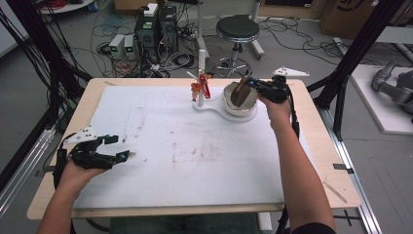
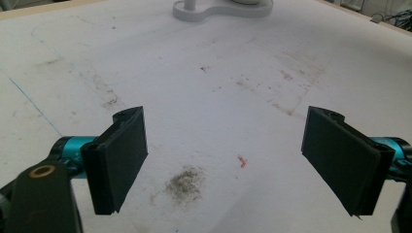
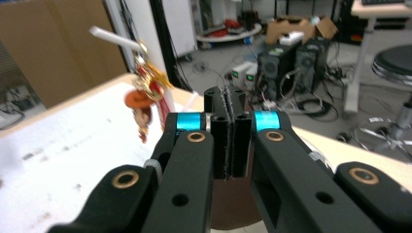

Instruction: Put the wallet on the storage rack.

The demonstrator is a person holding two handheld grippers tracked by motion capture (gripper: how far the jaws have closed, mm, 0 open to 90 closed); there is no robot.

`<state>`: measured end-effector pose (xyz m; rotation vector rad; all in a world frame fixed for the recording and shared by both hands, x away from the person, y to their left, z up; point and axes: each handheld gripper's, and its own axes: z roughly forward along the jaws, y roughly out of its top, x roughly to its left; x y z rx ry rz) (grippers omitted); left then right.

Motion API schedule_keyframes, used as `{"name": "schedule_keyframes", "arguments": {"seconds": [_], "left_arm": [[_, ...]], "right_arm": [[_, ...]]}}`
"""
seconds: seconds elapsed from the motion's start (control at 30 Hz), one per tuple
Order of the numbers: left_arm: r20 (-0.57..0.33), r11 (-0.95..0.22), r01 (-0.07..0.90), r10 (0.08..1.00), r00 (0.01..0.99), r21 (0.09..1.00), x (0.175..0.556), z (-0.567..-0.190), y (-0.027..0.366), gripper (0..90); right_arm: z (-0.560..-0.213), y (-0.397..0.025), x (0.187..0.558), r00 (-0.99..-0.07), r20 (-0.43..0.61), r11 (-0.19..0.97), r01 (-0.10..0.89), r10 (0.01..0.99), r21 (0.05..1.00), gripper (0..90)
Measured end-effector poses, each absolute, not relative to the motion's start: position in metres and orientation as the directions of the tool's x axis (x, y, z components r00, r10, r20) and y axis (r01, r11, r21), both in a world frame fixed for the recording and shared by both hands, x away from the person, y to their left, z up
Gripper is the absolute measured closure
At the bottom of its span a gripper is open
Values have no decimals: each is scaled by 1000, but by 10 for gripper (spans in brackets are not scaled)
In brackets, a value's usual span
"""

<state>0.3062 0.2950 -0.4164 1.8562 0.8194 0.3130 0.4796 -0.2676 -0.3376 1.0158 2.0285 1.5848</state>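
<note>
My right gripper (image 1: 252,85) is at the far right of the table, over a white bowl (image 1: 245,109). It is shut on the upper edge of a brown flat object (image 1: 238,93) that stands in the bowl. In the right gripper view the jaws (image 3: 228,99) are pressed together and the brown object (image 3: 233,208) shows below them. Left of the bowl stands a white peg stand (image 1: 200,66), with a red and orange figure charm (image 1: 197,88) hanging from it. The charm (image 3: 145,99) is left of my jaws. My left gripper (image 1: 111,148) is open above the mat's left side, with nothing between its pads (image 2: 121,155).
A stained white mat (image 1: 185,146) covers the wooden table. A tiny orange crumb (image 2: 241,162) and a dark smudge (image 2: 184,183) lie under the left gripper. Beyond the table are a stool (image 1: 237,29), computer towers (image 1: 157,27), loose cables and black frame posts.
</note>
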Motion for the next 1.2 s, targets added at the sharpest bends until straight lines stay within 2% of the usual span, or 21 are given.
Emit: {"name": "schedule_keyframes", "arguments": {"seconds": [0.03,0.1,0.2,0.33,0.6,0.73,1.2], "left_arm": [[-152,-231,394,663,733,890,306,-417,295,167],[-150,-234,394,663,733,889,307,-417,295,167],[-155,-231,396,661,734,889,307,-417,294,167],[-152,-234,392,658,738,889,307,-417,293,167],[-146,-237,389,661,736,890,309,-416,293,167],[-146,-231,382,657,740,895,313,-414,290,167],[-157,-225,367,623,767,902,338,-413,267,167]], "right_arm": [[-339,-267,480,-668,139,106,313,731,944,860],[-341,-267,479,-667,148,101,320,730,942,743],[-342,-266,477,-666,147,107,326,731,939,666],[-343,-266,474,-681,142,141,342,718,929,638],[-332,-259,459,-707,94,181,304,700,935,558],[-332,-257,446,-713,64,181,263,698,948,552],[-348,-273,398,-737,83,191,280,671,941,497]]}}
